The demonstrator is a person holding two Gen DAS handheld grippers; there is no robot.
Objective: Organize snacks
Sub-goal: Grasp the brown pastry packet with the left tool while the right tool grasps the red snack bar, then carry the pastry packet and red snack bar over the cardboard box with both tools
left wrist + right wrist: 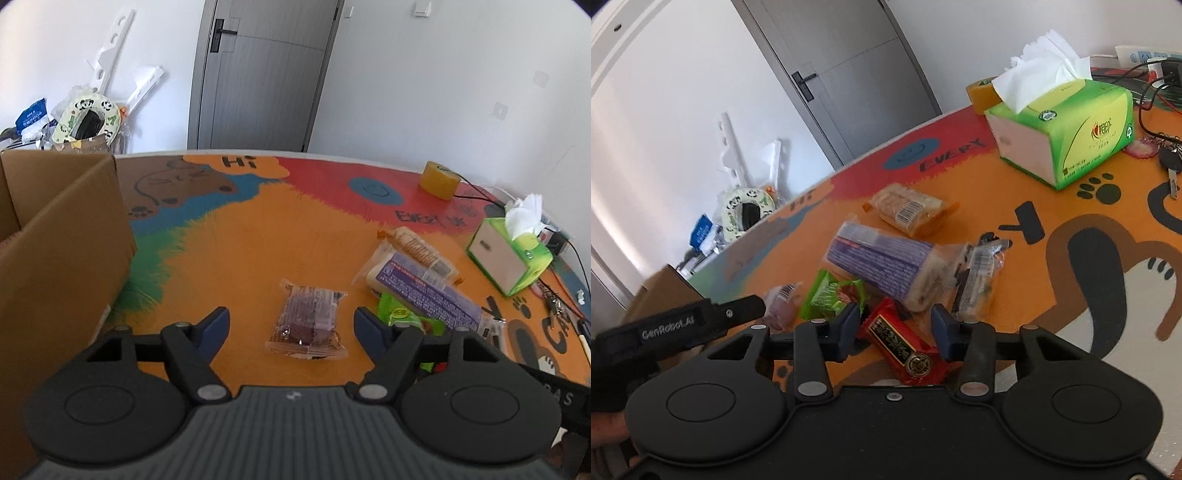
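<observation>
Snacks scattered on a colourful cartoon-print tabletop (pixel 258 229), none in the cardboard box (pixel 66 236) at the left edge yet. Left gripper (pixel 291 325) spread wide, jaws either side of a clear-wrapped dark purple cake (pixel 308 319) lying flat on the orange area; pads not touching the wrapper, clear gap both sides. Right of it a small pile: green candy wrapper (pixel 400 314), long purple-label bread pack (pixel 428 291) lying on a diagonal, wafer pack w/ barcode (pixel 417 247) behind that. Right gripper (pixel 894 328) jaws partly apart, straddling the near end of a red candy bar w/ gold seal (pixel 905 343); blue pads close to the wrapper edges, contact can't be confirmed, bar flat on table. From the right wrist view, green wrapper (pixel 831 295) just left of red bar, purple bread pack (pixel 886 266) beyond, small clear pack w/ barcode (pixel 979 280) to its right, wafer pack (pixel 908 210) farther back. Green tissue box (pixel 1067 129) upright, well apart from the pile, yellow tape roll (pixel 982 92) behind it. Keys (pixel 1171 162) and cables at far right. Grey door (pixel 258 70) in background
</observation>
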